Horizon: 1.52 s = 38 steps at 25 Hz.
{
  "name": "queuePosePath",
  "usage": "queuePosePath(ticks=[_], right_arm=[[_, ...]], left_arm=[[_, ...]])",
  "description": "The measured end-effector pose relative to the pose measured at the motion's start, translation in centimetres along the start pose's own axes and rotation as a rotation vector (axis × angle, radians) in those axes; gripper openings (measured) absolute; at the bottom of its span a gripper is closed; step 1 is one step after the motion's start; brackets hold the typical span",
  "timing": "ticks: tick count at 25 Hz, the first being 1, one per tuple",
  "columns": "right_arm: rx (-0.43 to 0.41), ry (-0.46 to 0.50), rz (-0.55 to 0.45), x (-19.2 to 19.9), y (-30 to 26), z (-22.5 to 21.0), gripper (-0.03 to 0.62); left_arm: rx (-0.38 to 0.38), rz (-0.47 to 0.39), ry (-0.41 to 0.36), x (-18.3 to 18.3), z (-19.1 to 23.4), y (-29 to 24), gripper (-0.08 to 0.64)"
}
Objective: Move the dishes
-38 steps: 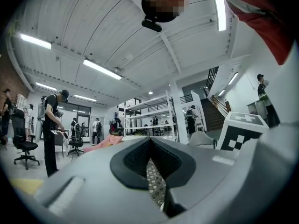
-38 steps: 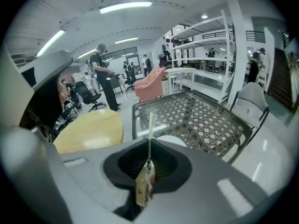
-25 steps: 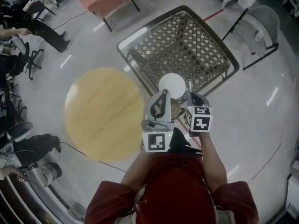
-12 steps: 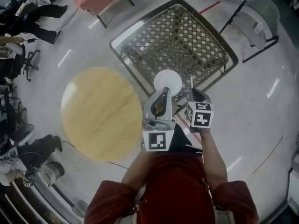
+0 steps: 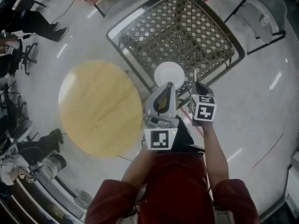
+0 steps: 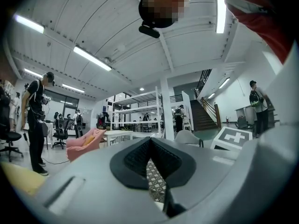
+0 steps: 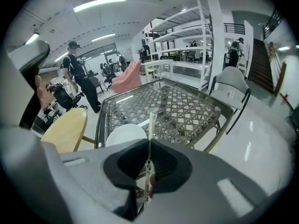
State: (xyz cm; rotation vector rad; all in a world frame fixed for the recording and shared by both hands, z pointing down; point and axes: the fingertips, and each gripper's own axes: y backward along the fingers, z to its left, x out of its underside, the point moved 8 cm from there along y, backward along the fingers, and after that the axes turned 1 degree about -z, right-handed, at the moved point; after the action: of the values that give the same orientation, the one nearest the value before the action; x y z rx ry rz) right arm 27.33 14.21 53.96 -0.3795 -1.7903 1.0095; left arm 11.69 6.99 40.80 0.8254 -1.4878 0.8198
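White plate (image 5: 169,73): lies flat on the glass-topped lattice table (image 5: 196,31), at the table's near edge, close to the corner that faces the round wooden table (image 5: 100,108). It is the only dish visible on the glass.

Right gripper (image 5: 195,85): over the table's near edge, just right of the plate, pointing down at a slant. Its jaws are clenched on a thin pale strip (image 7: 150,125) held edge-on. I cannot tell what the strip is. In the right gripper view the strip rises across the table top beside the plate's right rim.

Left gripper (image 5: 168,85): just beside the right one, at the plate's near rim, pointing level. In the left gripper view the pads meet at the tips. Only lattice shows through the gap behind them, and nothing is gripped.

Around the table:
- The wooden table stands just off its left corner, apart from it.
- A grey chair (image 5: 264,13) is at its right side.
- A pink armchair (image 7: 127,76) is beyond its far left corner.
- White shelving (image 7: 187,36) and a staircase (image 7: 261,64) are behind it.
- A person in dark clothes (image 7: 77,76) stands well off to the left.
- A red floor line (image 5: 268,150) runs to the right.

The wearer's red shirt (image 5: 173,190) fills the bottom of the head view.
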Motion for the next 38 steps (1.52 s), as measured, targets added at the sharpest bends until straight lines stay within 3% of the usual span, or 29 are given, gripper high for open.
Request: queuePosePath(ticks=[22,38], right_arm=[[0.0,-0.042,0.116,4.1,-8.7,-1.2,0.021],[-0.006,-0.032,0.135,4.7,-10.0,-1.0,0.023]], left_arm=[[0.025,0.064,-0.023,5.2,0.0,-1.5,0.008],[0.011,0.078,0.011,6.0,-0.7,-1.7,0.008]])
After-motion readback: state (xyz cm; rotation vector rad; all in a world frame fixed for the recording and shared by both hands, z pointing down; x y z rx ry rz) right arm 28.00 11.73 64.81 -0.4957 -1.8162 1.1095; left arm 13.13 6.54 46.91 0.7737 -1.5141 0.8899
